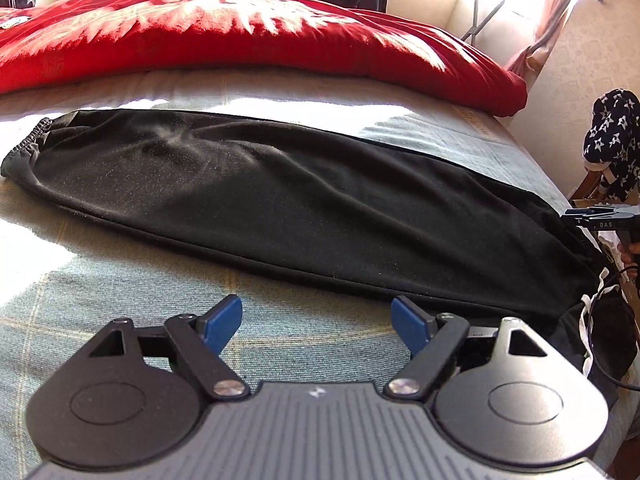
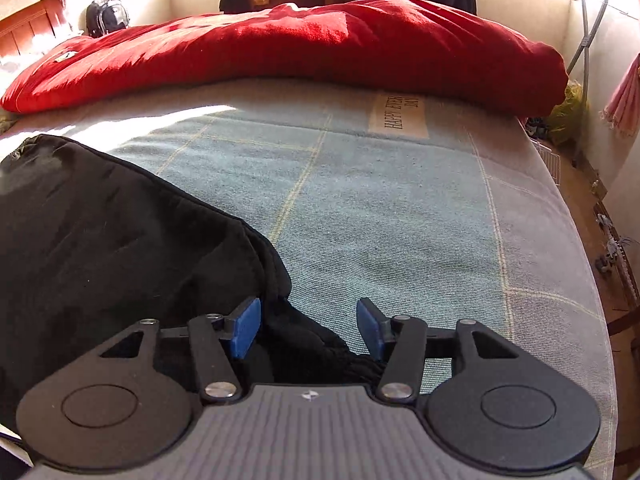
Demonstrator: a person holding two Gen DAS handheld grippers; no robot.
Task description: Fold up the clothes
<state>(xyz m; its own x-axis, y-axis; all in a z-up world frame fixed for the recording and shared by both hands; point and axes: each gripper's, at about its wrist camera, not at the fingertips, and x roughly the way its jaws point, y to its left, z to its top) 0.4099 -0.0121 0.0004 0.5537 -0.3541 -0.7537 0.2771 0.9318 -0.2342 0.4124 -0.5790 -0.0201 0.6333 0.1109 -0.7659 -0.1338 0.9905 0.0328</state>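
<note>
Lying flat on the pale blue checked bedspread (image 2: 400, 220), the black trousers (image 1: 280, 196) are showing matte, lightly linted fabric, folded into one long narrow band. Their long axis is running across the left wrist view, from a gathered elastic cuff (image 1: 28, 140) at the far left down to a bunched end at the right edge of the bed. The left gripper (image 1: 316, 320) is hovering over bare bedspread just beside the near seam, fingers spread apart and gripping nothing. The right gripper (image 2: 308, 326) is sitting with its jaws parted around the bunched end, not clamped. A red blanket (image 2: 300, 44) is lying beyond.
</note>
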